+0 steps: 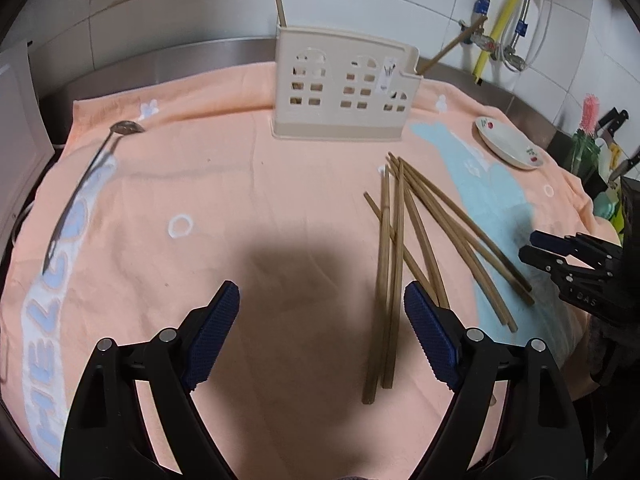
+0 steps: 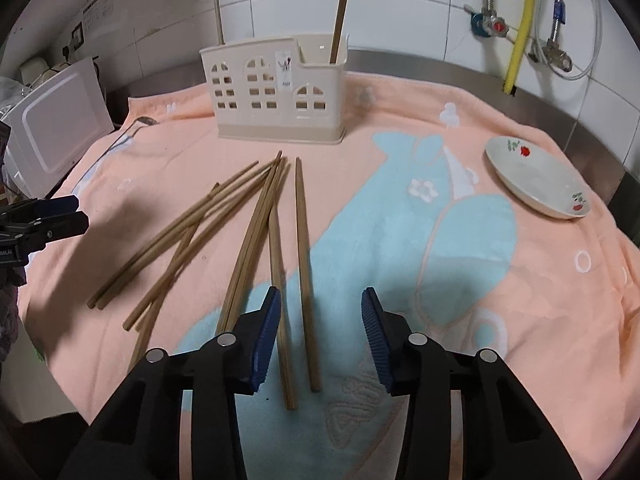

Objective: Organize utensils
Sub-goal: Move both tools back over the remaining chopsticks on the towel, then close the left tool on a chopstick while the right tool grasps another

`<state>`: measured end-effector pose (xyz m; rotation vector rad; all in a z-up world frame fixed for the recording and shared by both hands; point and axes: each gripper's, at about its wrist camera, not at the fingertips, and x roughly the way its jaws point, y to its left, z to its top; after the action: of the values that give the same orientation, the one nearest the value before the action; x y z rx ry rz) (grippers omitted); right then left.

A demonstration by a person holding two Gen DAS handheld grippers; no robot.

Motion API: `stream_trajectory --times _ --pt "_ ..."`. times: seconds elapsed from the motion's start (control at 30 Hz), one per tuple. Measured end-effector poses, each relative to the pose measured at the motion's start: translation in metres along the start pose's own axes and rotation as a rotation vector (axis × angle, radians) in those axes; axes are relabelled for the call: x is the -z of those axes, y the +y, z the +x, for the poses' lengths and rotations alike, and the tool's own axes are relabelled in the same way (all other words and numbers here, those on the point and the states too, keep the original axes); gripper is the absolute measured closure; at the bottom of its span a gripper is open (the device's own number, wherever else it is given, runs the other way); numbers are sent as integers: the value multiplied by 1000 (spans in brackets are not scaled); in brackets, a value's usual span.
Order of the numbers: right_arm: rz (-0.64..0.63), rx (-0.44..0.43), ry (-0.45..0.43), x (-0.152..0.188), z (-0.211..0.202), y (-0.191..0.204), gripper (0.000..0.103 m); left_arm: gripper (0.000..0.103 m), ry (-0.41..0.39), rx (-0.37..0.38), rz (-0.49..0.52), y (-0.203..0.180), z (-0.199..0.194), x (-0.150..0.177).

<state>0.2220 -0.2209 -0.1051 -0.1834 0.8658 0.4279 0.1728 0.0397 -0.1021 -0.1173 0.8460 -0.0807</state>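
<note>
Brown wooden chopsticks (image 2: 256, 236) lie scattered on the peach towel (image 2: 520, 280). Left tool (image 1: 322, 300) gapes wide, empty; right tool (image 2: 320, 306) stands narrower over two sticks, gripping nothing.

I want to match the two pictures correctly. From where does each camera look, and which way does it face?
Left wrist view: sits on the left gripper, faces forward and down over the orange towel toward the utensil holder; its own open jaws show, and the right gripper at the right edge.
Right wrist view: sits on the right gripper, faces the same holder; its jaws straddle one chopstick; the left gripper shows at the left edge.
Shared: towel, holder, loose chopsticks, plate, spoon.
</note>
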Motion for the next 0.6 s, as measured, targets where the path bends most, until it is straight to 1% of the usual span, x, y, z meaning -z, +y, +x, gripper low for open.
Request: stream_trajectory --times 0.1,0.17,0.23,0.3,0.37,0.43,0.5,0.6 --pt "-6 -4 14 1 7 0 71 28 19 11 -5 -1 7 4" --pt "-15 -4 19 2 10 0 74 30 28 14 -7 -2 10 5" --pt "-22 -6 22 2 12 2 78 34 37 21 -3 -4 13 7" --pt "-29 -14 29 3 15 3 80 43 45 29 7 -6 16 8" --pt "-34 -21 36 4 18 4 81 48 52 35 16 -8 19 9" --pt "-43 -19 41 5 21 6 84 56 60 48 26 -10 22 10" --pt "-45 -19 46 6 23 7 87 67 69 60 31 -12 25 11" --pt "-45 -17 50 7 25 6 89 74 78 73 46 -17 29 12"
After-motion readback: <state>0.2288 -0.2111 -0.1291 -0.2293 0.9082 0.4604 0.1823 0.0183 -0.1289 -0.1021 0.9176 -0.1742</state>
